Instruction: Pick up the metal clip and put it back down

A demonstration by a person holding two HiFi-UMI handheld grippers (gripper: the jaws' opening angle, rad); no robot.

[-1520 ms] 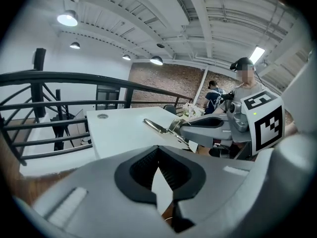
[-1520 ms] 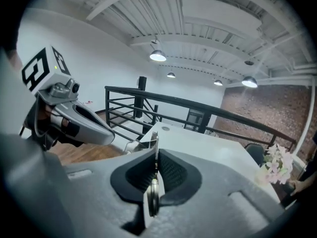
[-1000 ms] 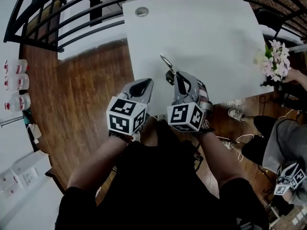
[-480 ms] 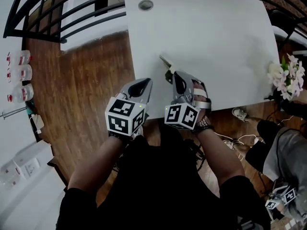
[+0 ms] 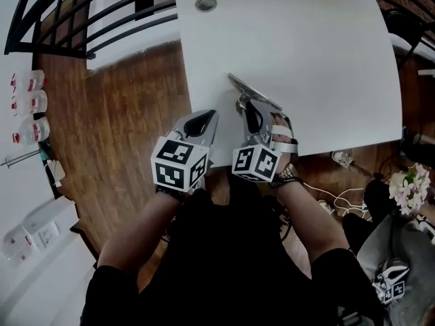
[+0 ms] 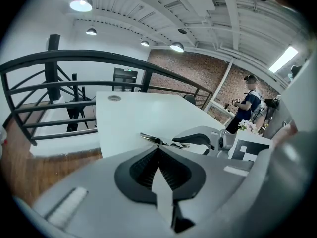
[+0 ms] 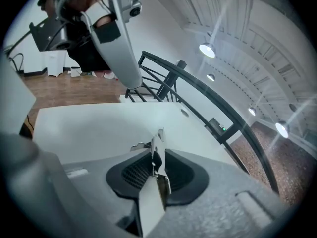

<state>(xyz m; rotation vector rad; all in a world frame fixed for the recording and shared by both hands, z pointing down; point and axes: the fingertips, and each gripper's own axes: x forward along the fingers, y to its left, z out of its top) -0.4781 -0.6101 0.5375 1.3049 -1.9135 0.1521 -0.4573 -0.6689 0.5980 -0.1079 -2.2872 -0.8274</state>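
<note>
The metal clip (image 5: 253, 94) is a thin silver piece near the front left of the white table (image 5: 306, 53). It juts out left and right of my right gripper (image 5: 246, 111). In the right gripper view the clip (image 7: 157, 145) stands on edge between the dark pads (image 7: 136, 170). My right gripper (image 7: 157, 157) has its jaws opening, and the pads still touch the clip. My left gripper (image 5: 207, 117) is shut and empty, just left of the right one at the table's front edge. From the left gripper (image 6: 158, 150) I see the clip (image 6: 161, 141) and the right gripper (image 6: 198, 139).
A black railing (image 5: 102, 19) runs along the far left above the wood floor (image 5: 115, 114). A round grommet (image 5: 206, 4) sits at the table's far corner. Bottles (image 5: 27, 104) stand at the left, flowers (image 5: 408, 182) and cables at the lower right. A person (image 6: 247, 103) stands far behind the table.
The clip now shows longer and lies flatter over the table at the right gripper's tip. Both grippers stay almost where they were. The head camera has shifted.
</note>
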